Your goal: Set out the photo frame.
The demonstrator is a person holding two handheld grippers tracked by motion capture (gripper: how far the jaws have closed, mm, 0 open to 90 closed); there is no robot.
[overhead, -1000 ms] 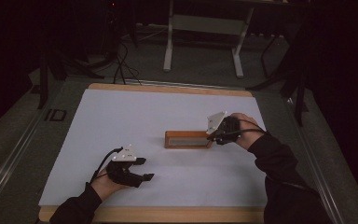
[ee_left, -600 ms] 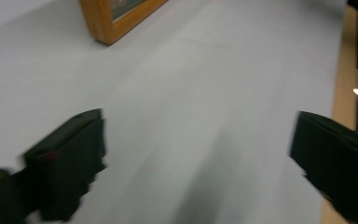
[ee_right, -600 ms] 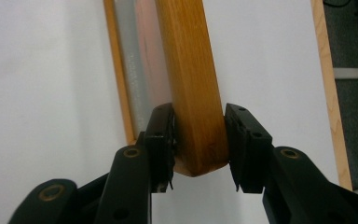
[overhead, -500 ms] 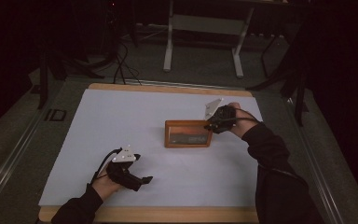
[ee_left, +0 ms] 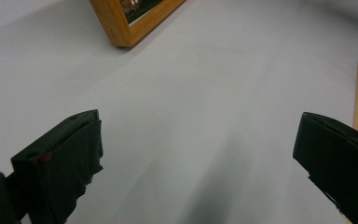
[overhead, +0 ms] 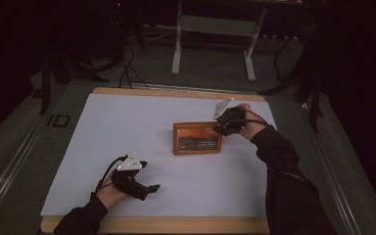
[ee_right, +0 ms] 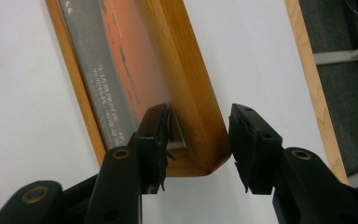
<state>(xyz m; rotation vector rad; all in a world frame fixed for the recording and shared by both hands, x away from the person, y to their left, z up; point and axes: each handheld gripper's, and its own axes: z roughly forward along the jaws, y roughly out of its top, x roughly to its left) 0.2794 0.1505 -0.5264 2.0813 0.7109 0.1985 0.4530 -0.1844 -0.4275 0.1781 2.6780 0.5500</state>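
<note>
A wooden picture frame with an orange and dark print lies face up on the white sheet, right of centre. My right gripper is at its far right corner. In the right gripper view the frame's wooden edge sits between the jaws of the right gripper. One pad rests by the glass and the other stands off the outer side. These jaws have just been opening. My left gripper is near the front left, its jaws freshly opened wide and empty, with the frame's corner farther off.
The sheet covers a wooden table whose bare edge shows at the front. A metal stand and cables are on the dark floor beyond the far edge.
The frame, seen edge-on a second ago, now shows its whole face. My right hand has moved toward the far side with the frame's top edge. The left hand has stayed put.
</note>
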